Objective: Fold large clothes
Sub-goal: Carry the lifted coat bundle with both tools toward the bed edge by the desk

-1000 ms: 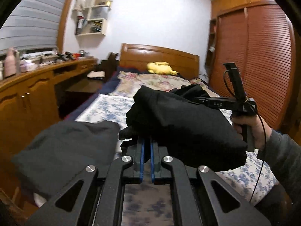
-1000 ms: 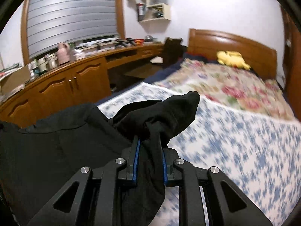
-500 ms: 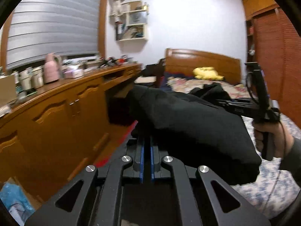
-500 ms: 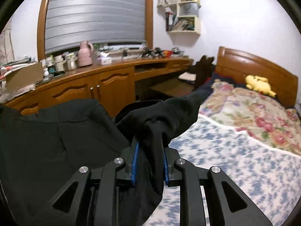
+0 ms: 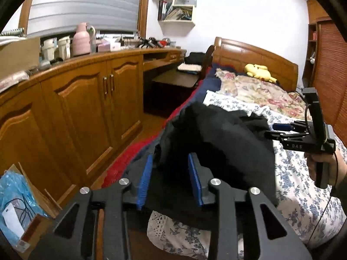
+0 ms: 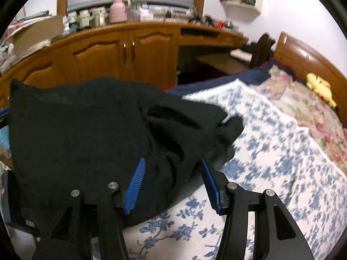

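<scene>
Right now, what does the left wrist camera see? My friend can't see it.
The left hand-held gripper is opening over a black garment lying on a blue-flowered bedsheet. Wooden cabinets stand left; the right hand-held gripper is opposite.

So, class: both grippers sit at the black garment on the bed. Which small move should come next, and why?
Probably draw both grippers back. The left gripper and right gripper are opening, their pads off the black garment, which lies on the floral bedsheet.
</scene>
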`<state>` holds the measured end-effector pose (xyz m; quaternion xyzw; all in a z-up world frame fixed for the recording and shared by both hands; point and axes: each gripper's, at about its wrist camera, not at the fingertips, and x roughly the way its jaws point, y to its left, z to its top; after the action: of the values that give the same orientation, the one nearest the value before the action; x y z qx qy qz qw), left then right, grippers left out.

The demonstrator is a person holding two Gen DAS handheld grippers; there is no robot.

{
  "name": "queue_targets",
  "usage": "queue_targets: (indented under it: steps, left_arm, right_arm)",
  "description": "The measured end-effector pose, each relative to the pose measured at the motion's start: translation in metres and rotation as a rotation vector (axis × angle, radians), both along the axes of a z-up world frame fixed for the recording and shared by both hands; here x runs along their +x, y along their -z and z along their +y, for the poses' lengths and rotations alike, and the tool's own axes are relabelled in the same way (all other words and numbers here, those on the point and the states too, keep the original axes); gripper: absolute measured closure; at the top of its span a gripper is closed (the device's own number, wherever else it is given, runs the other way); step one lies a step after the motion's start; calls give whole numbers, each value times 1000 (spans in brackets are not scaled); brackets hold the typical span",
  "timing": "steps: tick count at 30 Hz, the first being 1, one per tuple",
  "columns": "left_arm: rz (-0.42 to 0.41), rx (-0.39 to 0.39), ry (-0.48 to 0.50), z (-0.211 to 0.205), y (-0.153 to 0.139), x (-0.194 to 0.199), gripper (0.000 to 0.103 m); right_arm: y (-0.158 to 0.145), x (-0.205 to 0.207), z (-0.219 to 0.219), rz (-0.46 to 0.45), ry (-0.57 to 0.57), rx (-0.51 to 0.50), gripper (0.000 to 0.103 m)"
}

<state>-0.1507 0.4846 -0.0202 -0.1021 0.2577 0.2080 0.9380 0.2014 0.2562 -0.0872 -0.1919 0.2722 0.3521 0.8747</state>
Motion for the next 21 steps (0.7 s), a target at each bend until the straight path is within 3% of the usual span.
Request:
queue_targets:
  steps: [3, 5, 7, 13, 15, 17, 21]
  left_arm:
    - [-14, 31, 23, -6, -13, 2, 54]
    - [-32, 36, 37, -10, -18, 0, 36]
    - [-49, 33, 51, -12, -23, -3, 31]
    - [-57, 56, 31, -13, -26, -21, 29]
    - [-54, 58, 23, -11, -26, -26, 29]
    - [-51, 60, 14, -9, -25, -30, 29]
    - [-49, 52, -2, 0, -19, -34, 29]
  right_arm:
    - [-8, -17, -8, -32, -36, 85, 48]
    - [-6, -29, -8, -5, -96, 130, 48]
    - [-1, -33, 2, 7, -136, 123, 48]
    - [10, -35, 43, 56, -261, 150, 48]
    - [17, -28, 61, 112, -295, 151, 48]
    - [28, -2, 79, 189, -305, 136, 48]
    - [54, 19, 113, 247, -305, 70, 48]
